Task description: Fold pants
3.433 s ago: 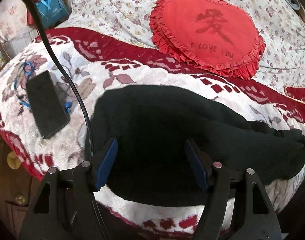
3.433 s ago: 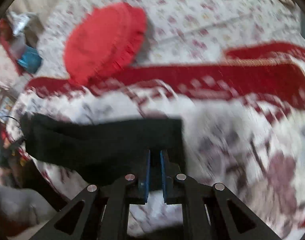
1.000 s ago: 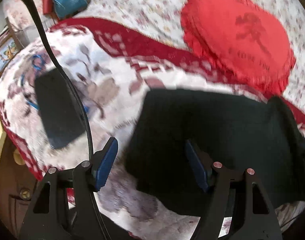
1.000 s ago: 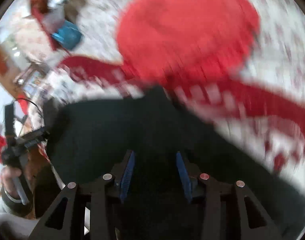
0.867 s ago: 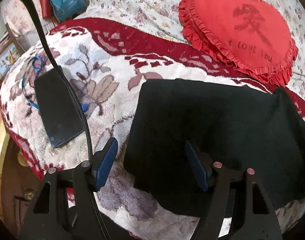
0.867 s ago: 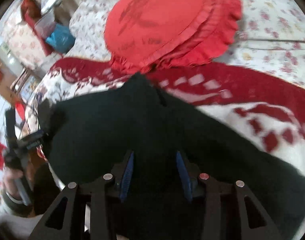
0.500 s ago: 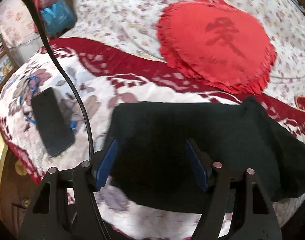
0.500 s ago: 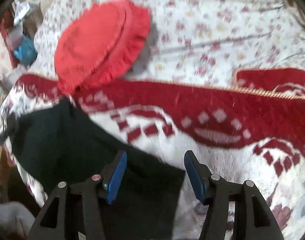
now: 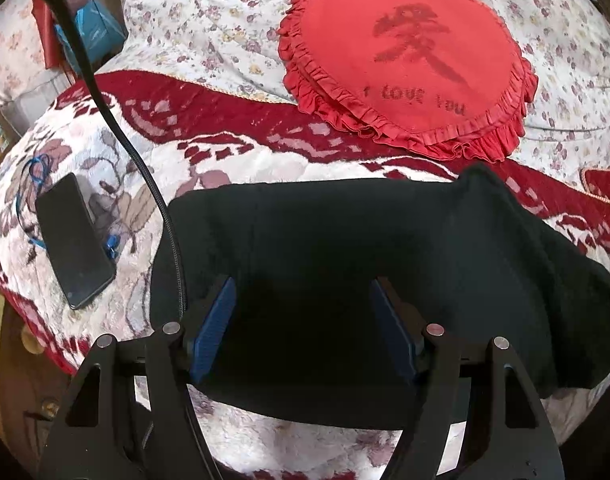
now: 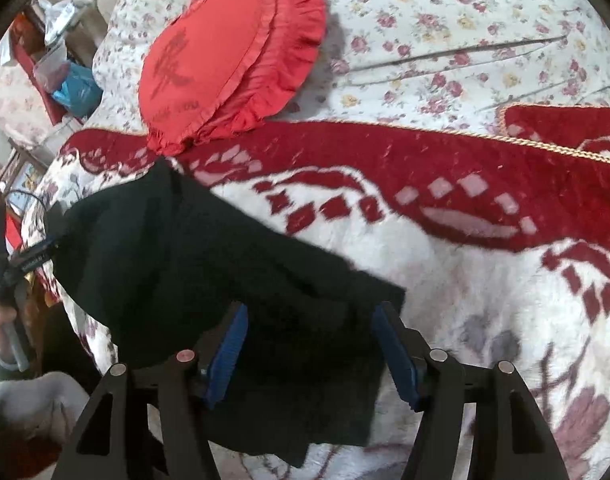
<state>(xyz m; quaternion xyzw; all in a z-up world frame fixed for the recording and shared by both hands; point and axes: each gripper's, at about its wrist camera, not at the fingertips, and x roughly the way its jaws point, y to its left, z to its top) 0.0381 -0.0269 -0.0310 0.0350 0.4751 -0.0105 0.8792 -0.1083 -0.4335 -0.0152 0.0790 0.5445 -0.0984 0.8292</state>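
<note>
A bed fills both views, covered by a white floral sheet [image 9: 209, 20] at the far side and a plush red and white blanket [image 9: 233, 160] nearer the cameras. On the blanket lie the black pants [image 9: 345, 248], already doubled into a broad, roughly rectangular bundle that runs across the near edge of the bed. One corner peaks up toward a red heart-shaped cushion [image 9: 409, 56] with a ruffled rim, which rests on the sheet just beyond the blanket's red band. A dark phone [image 9: 73, 240] lies on the blanket to the left, apart from the pants.

The left gripper [image 9: 305, 324] hovers over the near-left part of the bundle with its 2 blue-padded jaws spread wide, grasping nothing. The right gripper [image 10: 309, 344] is likewise spread and empty, over the right end of the fabric, where the layers look uneven and rumpled.

The pants appear partly folded, with another fold or a tidy-up likely next. To do that well, each gripper should pinch all layers at a corner of the same edge, lift together and evenly, carry the edge across to meet the opposite one, then lower flat so no layer slips.
</note>
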